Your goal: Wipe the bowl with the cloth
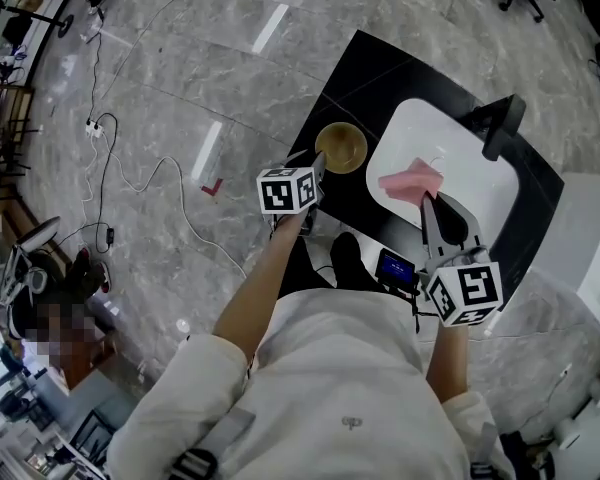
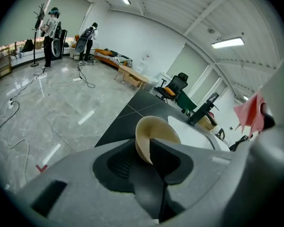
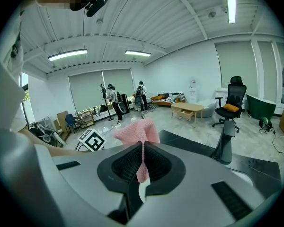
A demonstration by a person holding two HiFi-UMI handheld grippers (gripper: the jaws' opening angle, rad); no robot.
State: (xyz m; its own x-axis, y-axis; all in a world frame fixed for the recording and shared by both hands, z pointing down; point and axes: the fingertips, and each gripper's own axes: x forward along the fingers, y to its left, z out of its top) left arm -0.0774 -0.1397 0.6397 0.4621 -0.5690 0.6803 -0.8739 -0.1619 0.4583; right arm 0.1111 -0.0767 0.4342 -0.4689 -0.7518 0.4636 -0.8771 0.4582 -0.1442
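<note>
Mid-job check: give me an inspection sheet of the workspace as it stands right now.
Surface: black table bearing a white mat.
Job's things: tan bowl upright on the black table, beside the mat; pink cloth hanging over the mat.
Clutter: black stand at the mat's far edge; small screen device by the table's near edge.
Grippers: left gripper claw open, astride the bowl's rim; right gripper claw shut on the cloth.
Cables: loose cables and a power strip on the floor, left of the table.
Surroundings: grey marble floor; people standing far off.
</note>
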